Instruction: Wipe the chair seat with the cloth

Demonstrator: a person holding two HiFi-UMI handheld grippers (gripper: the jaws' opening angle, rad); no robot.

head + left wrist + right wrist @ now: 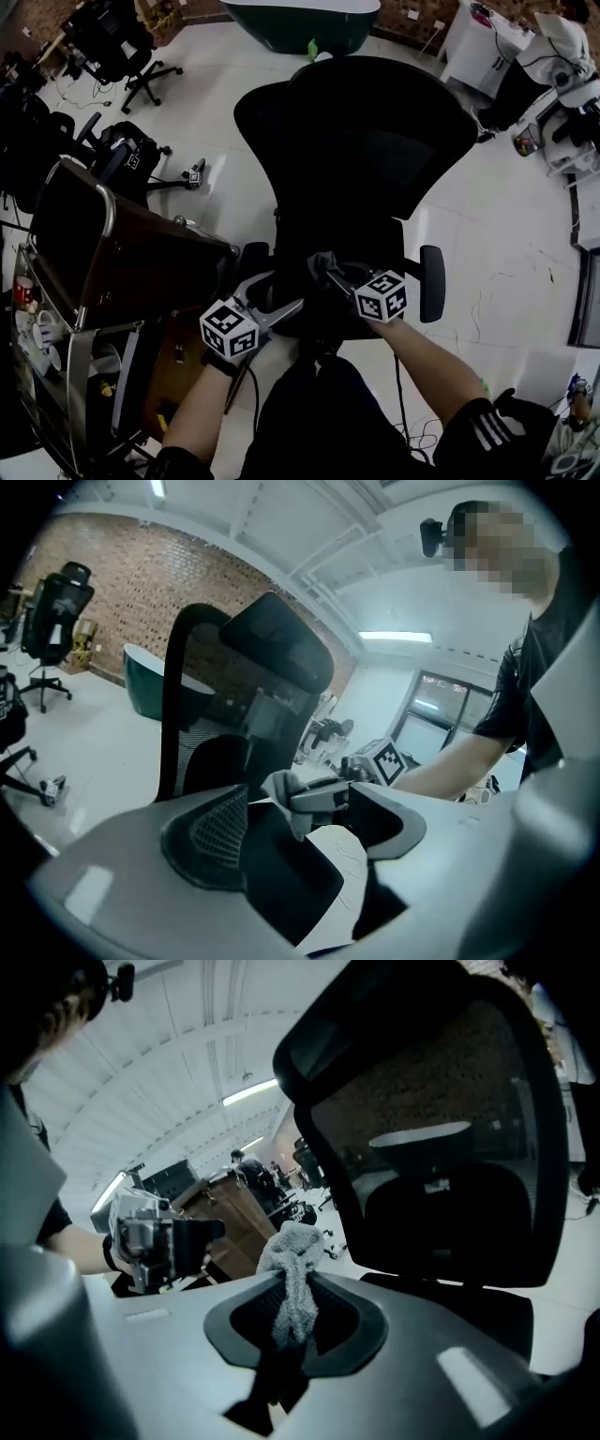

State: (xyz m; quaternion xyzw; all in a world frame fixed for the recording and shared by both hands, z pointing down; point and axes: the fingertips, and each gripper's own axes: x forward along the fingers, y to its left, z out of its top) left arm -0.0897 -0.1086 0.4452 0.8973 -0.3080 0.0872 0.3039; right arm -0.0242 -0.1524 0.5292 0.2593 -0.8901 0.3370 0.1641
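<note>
Right claw (300, 1299) clamped cloth (291, 1241) near chair seat (366, 246) front edge. Left claw (298, 829) gaped wide, empty. Risk: bunched cloth could slip under wiping drag.

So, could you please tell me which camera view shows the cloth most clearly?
The right gripper view: the grey cloth sits bunched at frame centre, pinched in the right gripper's fingers. The left gripper view shows only a small fold of the cloth, and the head view shows just a dark wad.
</note>
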